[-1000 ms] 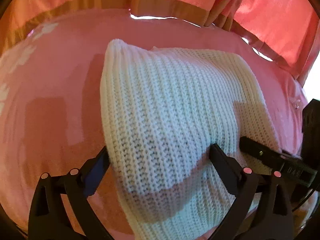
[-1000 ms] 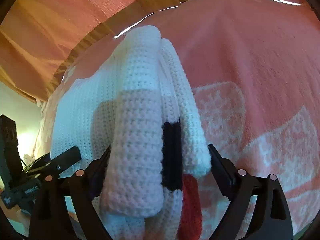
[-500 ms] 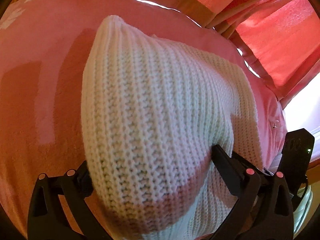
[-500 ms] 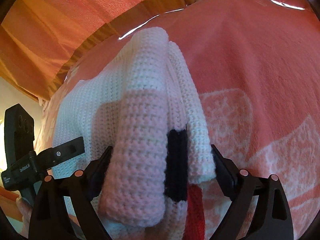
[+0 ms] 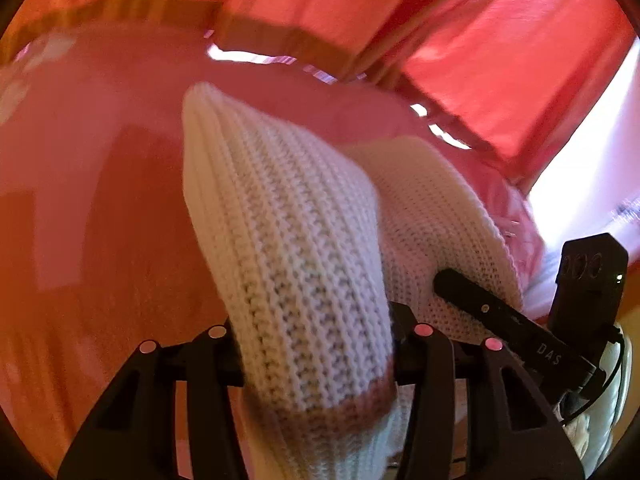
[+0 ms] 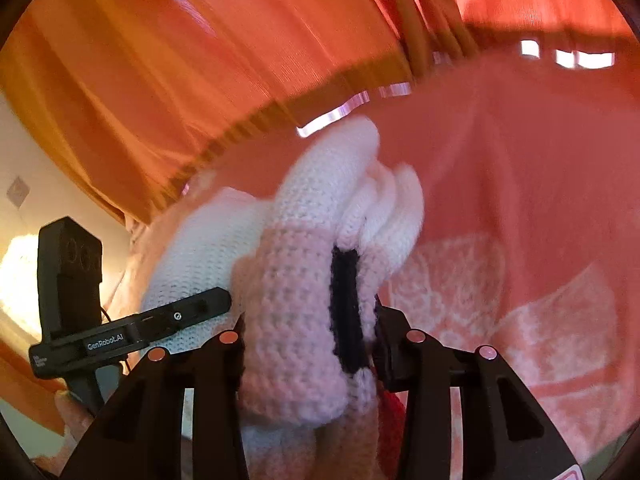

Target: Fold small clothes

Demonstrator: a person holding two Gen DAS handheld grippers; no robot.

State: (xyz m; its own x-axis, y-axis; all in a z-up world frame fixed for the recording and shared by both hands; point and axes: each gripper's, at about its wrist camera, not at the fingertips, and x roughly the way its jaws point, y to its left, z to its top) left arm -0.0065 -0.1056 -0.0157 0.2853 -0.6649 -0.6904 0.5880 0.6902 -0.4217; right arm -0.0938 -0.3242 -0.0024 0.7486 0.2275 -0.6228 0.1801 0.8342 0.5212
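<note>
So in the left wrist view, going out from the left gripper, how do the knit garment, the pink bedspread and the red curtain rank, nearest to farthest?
1. Knit garment: clamped in the left gripper, rising straight ahead.
2. Pink bedspread: under and behind the garment, mostly to the left.
3. Red curtain: beyond the bed's far edge, across the top and upper right.

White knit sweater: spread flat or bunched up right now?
Bunched and lifted. The white knit sweater is gathered into thick folds pinched by the left gripper and right gripper above the pink bedspread.
</note>
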